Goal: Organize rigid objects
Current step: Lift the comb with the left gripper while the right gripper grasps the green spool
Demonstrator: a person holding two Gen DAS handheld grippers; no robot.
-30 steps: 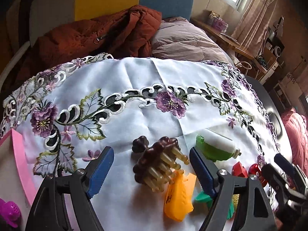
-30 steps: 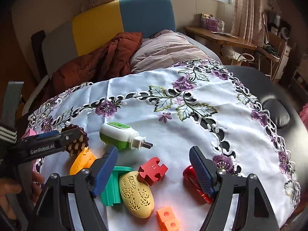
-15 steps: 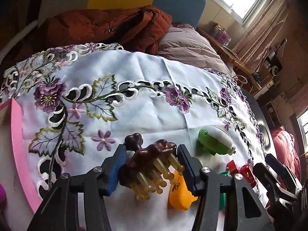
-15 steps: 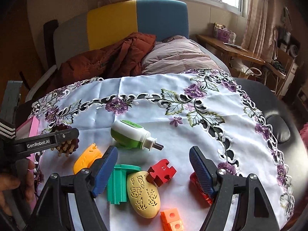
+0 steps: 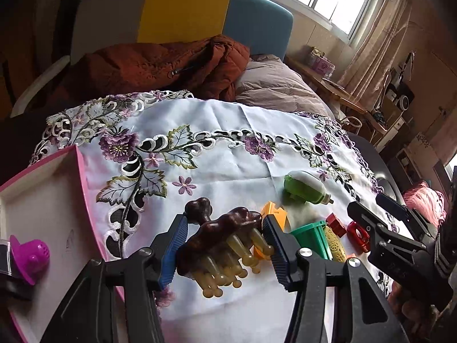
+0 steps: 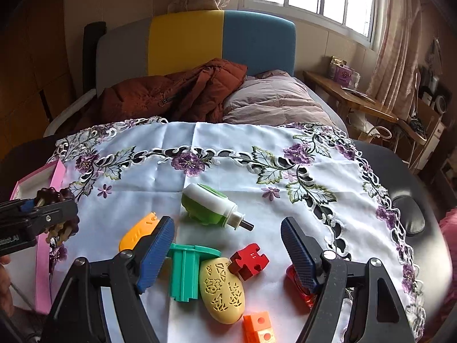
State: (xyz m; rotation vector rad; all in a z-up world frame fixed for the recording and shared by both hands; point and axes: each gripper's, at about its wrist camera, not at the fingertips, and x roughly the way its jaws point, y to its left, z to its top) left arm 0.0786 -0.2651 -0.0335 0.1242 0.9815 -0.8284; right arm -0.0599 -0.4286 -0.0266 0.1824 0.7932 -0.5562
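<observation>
My left gripper (image 5: 225, 245) clamps the brown massager (image 5: 220, 237), lifted by the cloth's (image 5: 228, 131) left edge beside the pink box (image 5: 42, 200). My right gripper (image 6: 228, 245) is open, empty, over the toys.

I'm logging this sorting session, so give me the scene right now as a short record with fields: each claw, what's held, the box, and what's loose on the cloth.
left claw: shut on the brown massage comb, lifted off the cloth
right claw: open, empty, above the loose items
pink box: at the cloth's left edge, holds a purple piece
loose on tablecloth: green-and-white plug-in, orange piece, teal spool, yellow oval, red puzzle block, orange cube, red clear piece
</observation>
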